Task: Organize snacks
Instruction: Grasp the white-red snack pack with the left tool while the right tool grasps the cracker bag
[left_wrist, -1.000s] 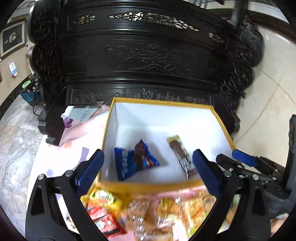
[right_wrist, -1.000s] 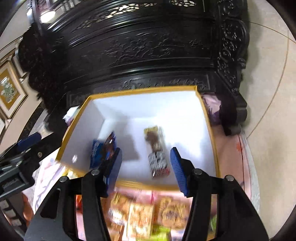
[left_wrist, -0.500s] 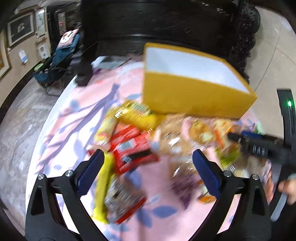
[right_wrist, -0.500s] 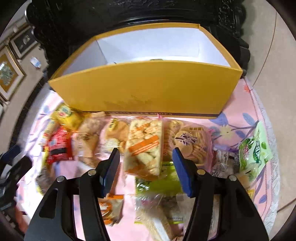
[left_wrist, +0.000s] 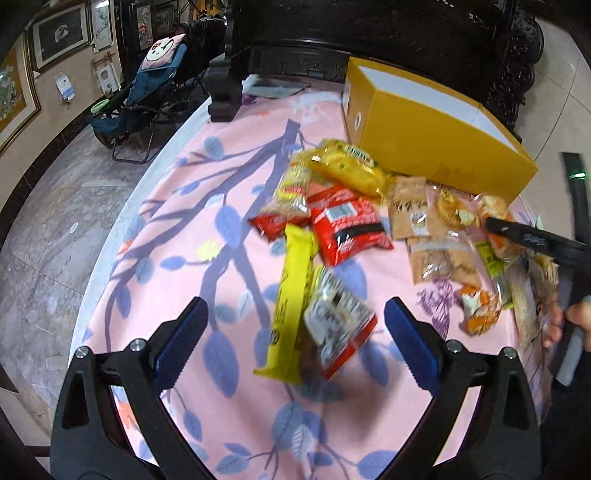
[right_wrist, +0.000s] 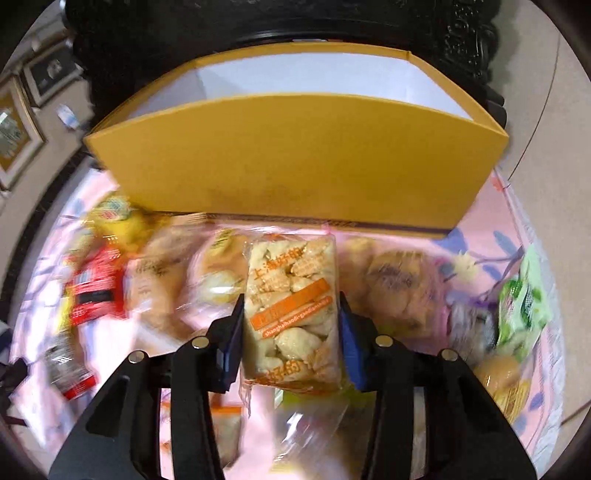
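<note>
R gripper (right_wrist: 291, 325) – blue pads clamped on both sides of a clear packet of pale puffed crackers with an orange label (right_wrist: 291, 295), held just in front of the open yellow cardboard box with white inside (right_wrist: 295, 162). L gripper (left_wrist: 295, 339) – jaws wide apart, nothing between them, above the pink leaf-print tablecloth (left_wrist: 177, 236). Long yellow bar wrapper (left_wrist: 291, 302) and red foil packet (left_wrist: 347, 225) lie in the snack pile nr the box.

The yellow box (right_wrist: 295, 155) at the upper centre looks like matt cardboard with a smooth white paper lining. The snack packets (left_wrist: 343, 225) mid-frame are glossy, crinkled plastic film. The pink tablecloth (left_wrist: 184, 221) is soft printed cloth. The cabinet (left_wrist: 424, 33) along the top is dark, carved, polished wood.
</note>
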